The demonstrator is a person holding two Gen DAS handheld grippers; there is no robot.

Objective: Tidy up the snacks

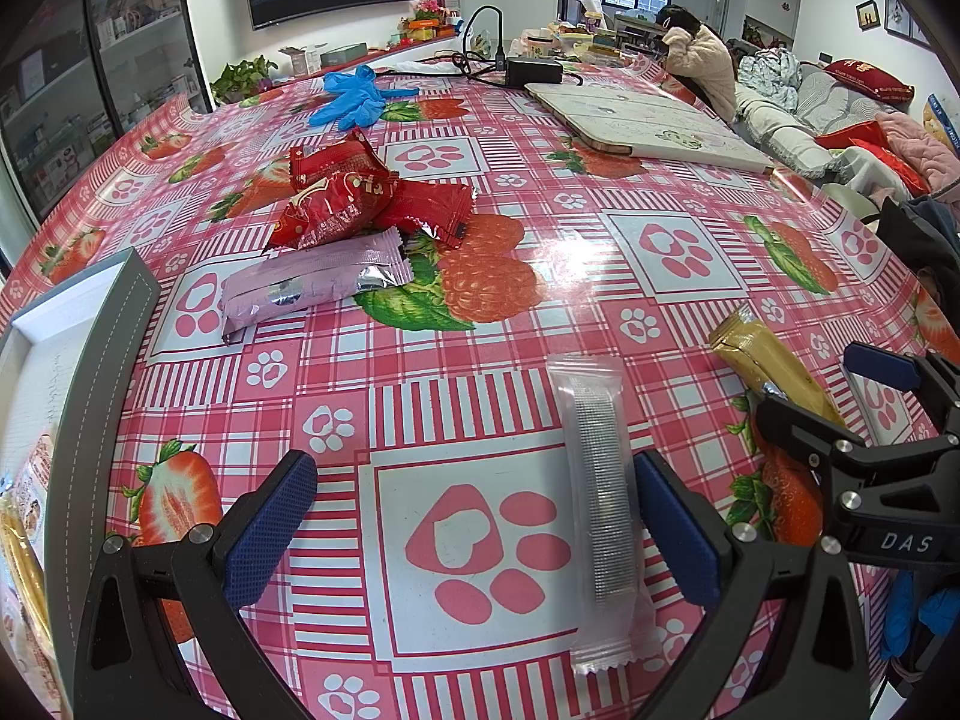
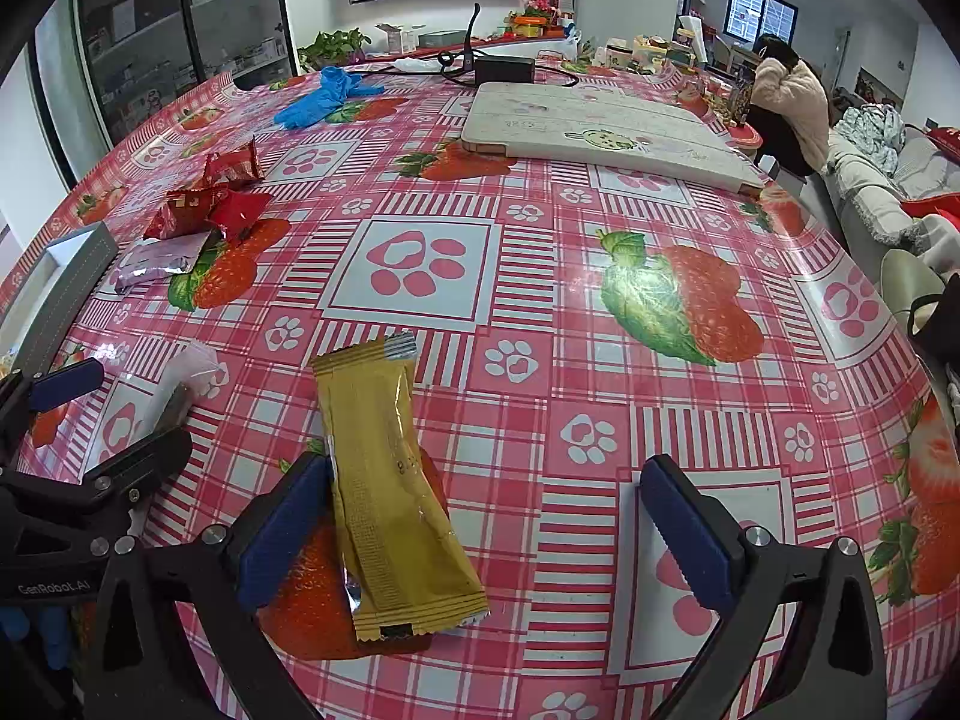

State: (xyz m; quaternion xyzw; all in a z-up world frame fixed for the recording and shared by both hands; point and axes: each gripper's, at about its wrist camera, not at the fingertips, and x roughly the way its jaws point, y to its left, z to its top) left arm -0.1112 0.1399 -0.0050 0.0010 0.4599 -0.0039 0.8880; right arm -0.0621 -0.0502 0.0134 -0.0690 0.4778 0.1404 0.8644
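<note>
Red packets (image 1: 354, 192) and a purple packet (image 1: 312, 288) are lying toward the table's (image 1: 600, 276) left edge, beside a grey tray (image 1: 114, 324). The left gripper (image 1: 474, 534) is gaping wide, its right pad touching a clear packet (image 1: 600, 504); the right gripper (image 2: 486, 534) is spread around a yellow packet (image 2: 390, 480).

We see the left gripper (image 1: 474, 531) and the right gripper (image 2: 489, 531) built alike: black plastic arms with triangular cut-outs and silver screw heads, ending in blue textured pads (image 1: 270, 531). One black body carries white "DAS" lettering, the other grey "GenRobot.AI" lettering.
</note>
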